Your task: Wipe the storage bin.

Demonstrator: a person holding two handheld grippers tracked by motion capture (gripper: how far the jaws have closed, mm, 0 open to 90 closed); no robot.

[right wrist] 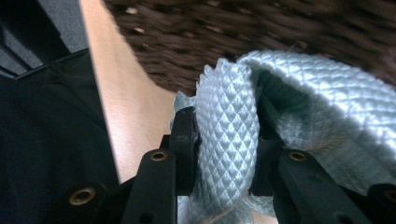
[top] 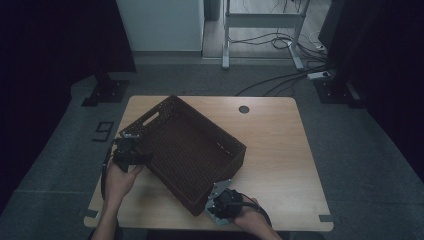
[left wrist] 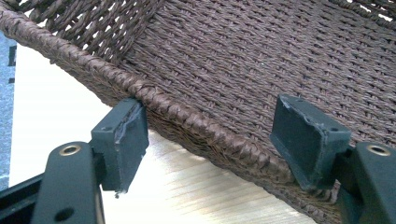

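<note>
**Wicker basket flanked by two grippers, a pale cloth pinched in one**

Wood, pale and bare, makes up the table [top: 280, 145], which stands on a grey floor with cables trailing behind it. Most of the tabletop's left half is taken by a dark brown woven basket [top: 187, 147], a shallow rectangular one set at an angle, one corner pointing toward the far edge and another toward the person's side. A slot handle is cut into its far-left wall.

At the basket's left wall the person's left hand [top: 117, 180] holds the left gripper [top: 131, 148]. Seen from that gripper's own camera, its jaws stand apart and straddle the braided rim [left wrist: 196, 126]: one pad sits outside, touching the rim, over the table, the other inside over the woven floor, and they do not squeeze the wall, so the tool is released.

Near the basket's near corner the right hand [top: 252, 215] holds the right gripper [top: 220, 197]. Its jaws are clenched on a fold of light blue-grey cloth [right wrist: 229, 135] with a diamond-patterned weave. The cloth bunches out past the pads, just beside the basket's outer wall, above the table.
</note>
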